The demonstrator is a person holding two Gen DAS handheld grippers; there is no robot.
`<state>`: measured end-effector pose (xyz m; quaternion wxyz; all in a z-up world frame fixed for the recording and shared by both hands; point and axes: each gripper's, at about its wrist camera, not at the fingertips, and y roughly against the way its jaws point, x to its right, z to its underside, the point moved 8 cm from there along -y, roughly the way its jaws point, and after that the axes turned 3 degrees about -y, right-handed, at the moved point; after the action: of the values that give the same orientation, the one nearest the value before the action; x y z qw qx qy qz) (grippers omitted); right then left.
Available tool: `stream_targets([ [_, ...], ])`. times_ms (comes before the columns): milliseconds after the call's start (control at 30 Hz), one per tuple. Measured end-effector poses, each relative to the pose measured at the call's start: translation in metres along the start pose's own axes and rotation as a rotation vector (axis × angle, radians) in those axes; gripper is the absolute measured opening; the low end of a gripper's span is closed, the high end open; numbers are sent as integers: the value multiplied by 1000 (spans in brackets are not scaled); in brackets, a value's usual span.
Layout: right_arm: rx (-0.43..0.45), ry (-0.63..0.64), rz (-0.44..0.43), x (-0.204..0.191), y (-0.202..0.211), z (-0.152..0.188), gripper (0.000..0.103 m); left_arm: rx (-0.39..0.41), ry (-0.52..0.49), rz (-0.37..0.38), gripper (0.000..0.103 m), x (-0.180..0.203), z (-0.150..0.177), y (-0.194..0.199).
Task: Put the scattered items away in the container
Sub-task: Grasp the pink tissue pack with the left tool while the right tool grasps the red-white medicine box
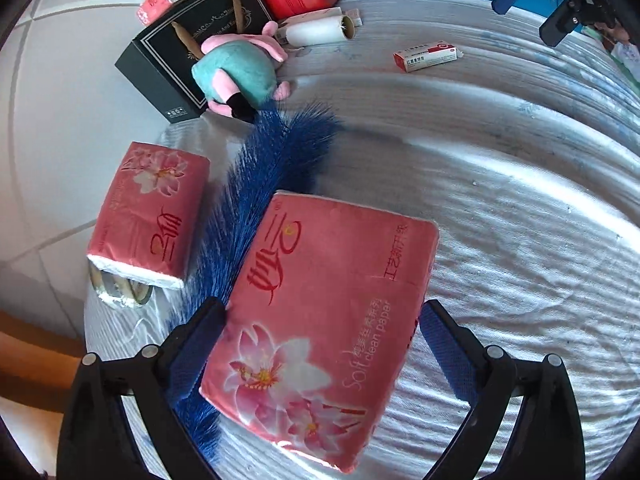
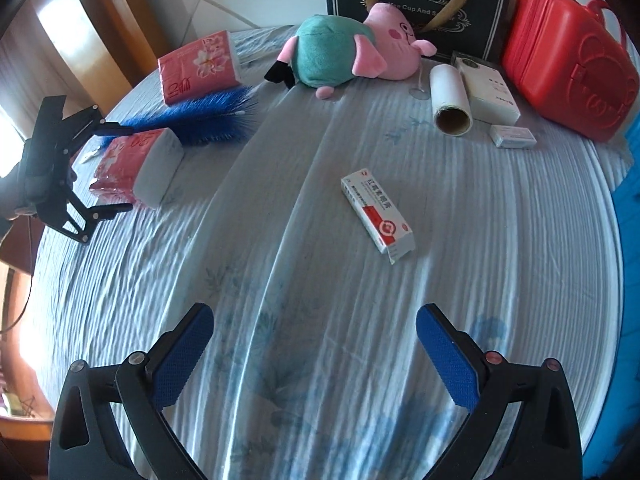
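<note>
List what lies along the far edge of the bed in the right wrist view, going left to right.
Pink tissue pack → plush pig → black gift box → lint roller → white carton → red case.

Daylight strong, entering from left in right wrist view; window area blown out. Glare streaks across rippled tablecloth (image 2: 320, 280). Soft shadows beside medicine box (image 2: 378, 216). Heavy fisheye bending, dark vignette at corners. Focus mostly sharp.
</note>
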<state>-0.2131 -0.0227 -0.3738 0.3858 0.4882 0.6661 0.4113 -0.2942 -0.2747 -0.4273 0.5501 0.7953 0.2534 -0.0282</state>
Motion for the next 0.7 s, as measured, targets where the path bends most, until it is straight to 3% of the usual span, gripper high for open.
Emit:
stream_targets([
  [133, 20, 12, 23, 7, -20, -24, 103, 35, 81, 49, 102, -6, -5, -11],
  [233, 15, 24, 112, 24, -41, -39, 103, 49, 121, 15, 103, -4, -4, -16],
  [400, -8, -1, 128, 45, -73, -47, 100, 70, 217, -21, 103, -9, -6, -20],
  [600, 14, 24, 135, 43, -82, -52, 95, 77, 314, -21, 103, -10, -8, -22],
  [700, 23, 16, 116, 40, -80, -54, 81, 93, 347, -9, 99, -5, -8, -17],
])
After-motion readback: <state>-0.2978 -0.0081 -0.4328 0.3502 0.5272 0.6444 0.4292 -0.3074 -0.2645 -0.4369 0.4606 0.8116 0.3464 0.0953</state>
